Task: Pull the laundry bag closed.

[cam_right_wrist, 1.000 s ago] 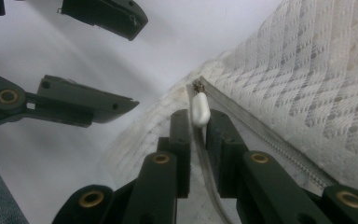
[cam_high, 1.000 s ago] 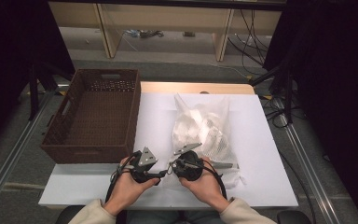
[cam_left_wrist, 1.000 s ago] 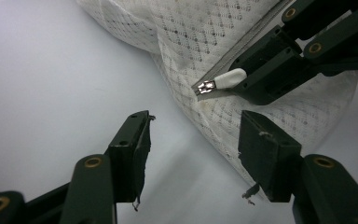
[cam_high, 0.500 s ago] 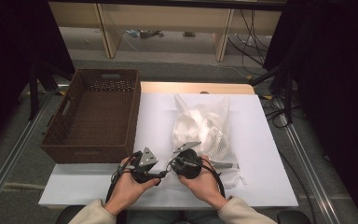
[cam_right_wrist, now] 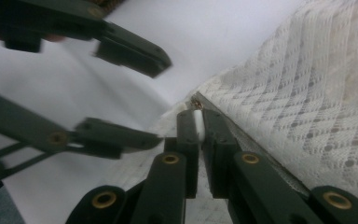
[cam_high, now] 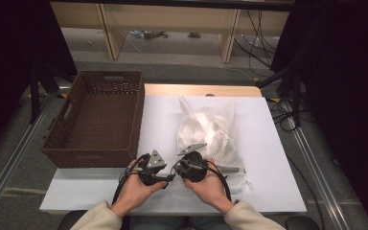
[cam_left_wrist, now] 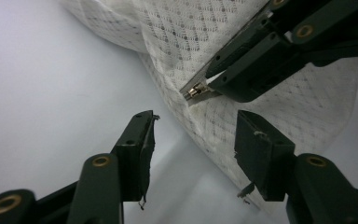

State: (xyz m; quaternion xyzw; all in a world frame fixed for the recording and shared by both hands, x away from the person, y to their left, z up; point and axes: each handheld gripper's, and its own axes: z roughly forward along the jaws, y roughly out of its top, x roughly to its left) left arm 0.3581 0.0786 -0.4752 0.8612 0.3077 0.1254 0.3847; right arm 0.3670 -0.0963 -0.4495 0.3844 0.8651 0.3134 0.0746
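Note:
A white mesh bag (cam_high: 211, 129) holding pale items lies on the white table (cam_high: 268, 143). My right gripper (cam_right_wrist: 198, 114) is shut on the bag's zippered edge near its front left corner; its jaws have just been closing on that edge. A small metal zipper pull (cam_left_wrist: 195, 91) sticks out at the right gripper's tips (cam_left_wrist: 205, 86). My left gripper (cam_left_wrist: 193, 126) is open, its two pads on either side of the same edge of the mesh bag (cam_left_wrist: 205, 32) just below, and not touching it; its jaws have just been closing. In the high view both grippers meet tip to tip, left (cam_high: 168, 177) and right (cam_high: 176, 168).
A brown wicker basket (cam_high: 96, 120) stands empty on the table's left side. The bag fills the middle of the table; bare white surface lies to its right and along the front edge. Cables trail from both grippers by the hands.
Both hands have stayed at the bag's front left corner. The left gripper has edged slightly closer to the right one.

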